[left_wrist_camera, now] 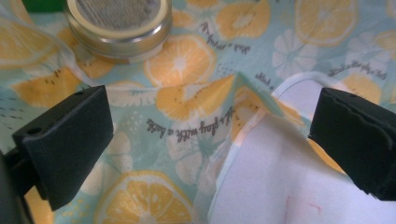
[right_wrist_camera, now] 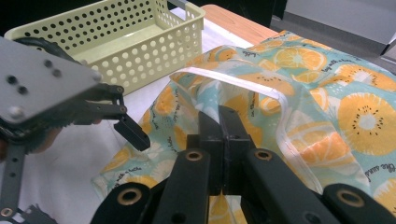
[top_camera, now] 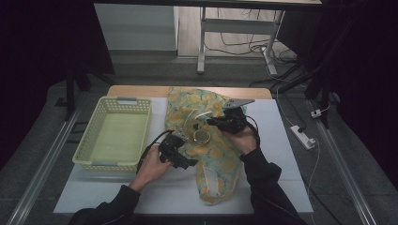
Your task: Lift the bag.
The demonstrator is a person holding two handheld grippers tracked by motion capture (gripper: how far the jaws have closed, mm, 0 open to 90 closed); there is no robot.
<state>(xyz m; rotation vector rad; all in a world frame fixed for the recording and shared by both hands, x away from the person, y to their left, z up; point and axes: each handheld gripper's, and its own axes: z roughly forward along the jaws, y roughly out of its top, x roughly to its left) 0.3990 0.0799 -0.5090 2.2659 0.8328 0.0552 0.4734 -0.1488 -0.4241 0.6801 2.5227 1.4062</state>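
Your right fingers (right_wrist_camera: 219, 122) are clenched together, pinching the lemon-print cloth (top_camera: 211, 140) at a raised fold just below its white strap (right_wrist_camera: 243, 86); the cloth spreads from them toward 12 and 3 o'clock in the right gripper view. Your left fingers (left_wrist_camera: 65, 144) stand released and wide apart, hovering low over the same cloth, with its white-edged inner fold (left_wrist_camera: 261, 177) lying between them toward the 5 o'clock side. A round tin (left_wrist_camera: 117, 23) with a cream rim sits on the cloth at 11 o'clock from those fingers, apart from them.

In the high view your left gripper (top_camera: 180, 159) is at the cloth's 9 o'clock edge and your right gripper (top_camera: 220, 123) over its upper middle. The cloth lies at the middle of the white table (top_camera: 281, 154), running from 12 to 6 o'clock. The pale green basket (top_camera: 94, 140) stands just beside it at 9 o'clock.
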